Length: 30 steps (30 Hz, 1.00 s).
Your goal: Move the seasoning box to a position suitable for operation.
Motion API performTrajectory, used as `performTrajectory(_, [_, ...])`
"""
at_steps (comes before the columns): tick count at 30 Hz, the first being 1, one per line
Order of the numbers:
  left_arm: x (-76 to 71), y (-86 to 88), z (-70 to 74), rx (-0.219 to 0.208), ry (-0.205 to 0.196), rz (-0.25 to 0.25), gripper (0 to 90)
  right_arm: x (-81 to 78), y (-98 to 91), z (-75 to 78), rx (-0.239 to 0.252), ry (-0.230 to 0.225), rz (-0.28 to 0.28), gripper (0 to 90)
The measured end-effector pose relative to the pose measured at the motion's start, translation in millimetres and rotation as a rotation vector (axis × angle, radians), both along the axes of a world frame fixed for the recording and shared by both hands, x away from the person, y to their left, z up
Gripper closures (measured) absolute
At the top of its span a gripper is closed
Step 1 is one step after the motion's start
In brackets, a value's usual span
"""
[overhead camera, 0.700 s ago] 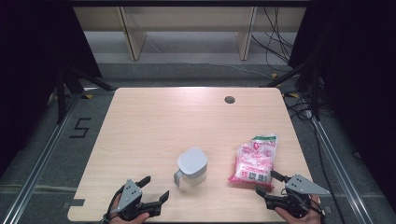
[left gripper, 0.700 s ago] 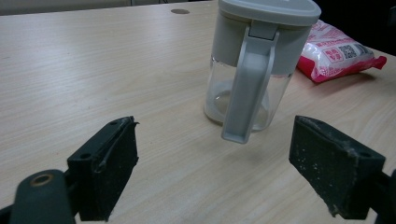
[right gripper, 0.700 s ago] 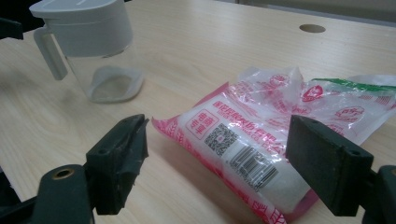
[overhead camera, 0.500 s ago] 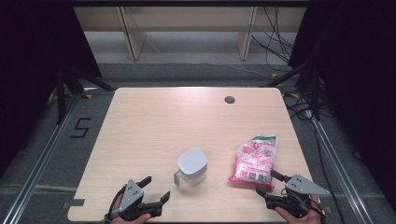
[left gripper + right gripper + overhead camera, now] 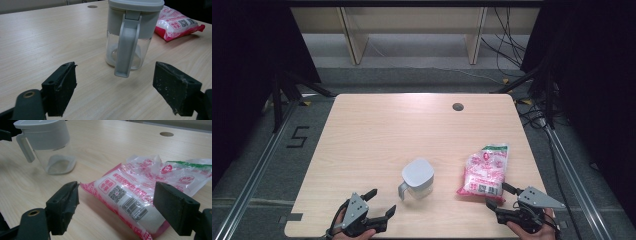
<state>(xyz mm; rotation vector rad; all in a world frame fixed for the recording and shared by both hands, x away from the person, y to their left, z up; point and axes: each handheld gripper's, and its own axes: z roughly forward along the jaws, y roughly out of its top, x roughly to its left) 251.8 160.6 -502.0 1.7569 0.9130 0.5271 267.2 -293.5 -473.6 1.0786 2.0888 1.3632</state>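
Observation:
A clear jug (image 5: pixel 418 178) with a grey lid and grey handle stands upright near the table's front middle; its handle (image 5: pixel 126 47) faces my left gripper. A pink and white sealed bag (image 5: pixel 483 170) lies flat to the jug's right. At the front left edge my left gripper (image 5: pixel 380 202) is open, a short way in front of the jug (image 5: pixel 130 32), jaws empty. My right gripper (image 5: pixel 498 195) is open at the front right edge, its jaws just short of the bag's near end (image 5: pixel 130 202). The jug (image 5: pixel 47 147) also appears at the upper left of the right gripper view.
The light wooden table (image 5: pixel 377 130) has a round cable hole (image 5: pixel 457 106) at its far right. Black frames, cables and a shelf stand on the floor beyond the far edge. A floor mark reading 5 lies left of the table.

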Motion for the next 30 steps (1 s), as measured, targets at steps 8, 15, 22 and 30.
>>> performTrajectory(8, [2.2, -7.5, 2.0, -0.010, -0.005, -0.038, 26.8, 1.5, -0.5, -0.7, 0.002, -0.001, 0.007, 20.7])
performTrajectory(15, [8.2, -23.5, 6.8, 0.015, -0.053, -0.081, 40.1, 0.6, 0.5, -1.2, 0.010, 0.008, 0.006, 20.3])
performTrajectory(22, [23.9, -34.4, 9.6, 0.023, -0.093, -0.078, 51.3, 0.4, 0.9, -1.2, 0.016, 0.011, 0.007, 20.2])
performTrajectory(30, [35.5, -40.1, 7.6, -0.009, -0.094, -0.093, 60.4, 0.7, 0.6, -1.2, 0.008, 0.023, 0.017, 19.9])
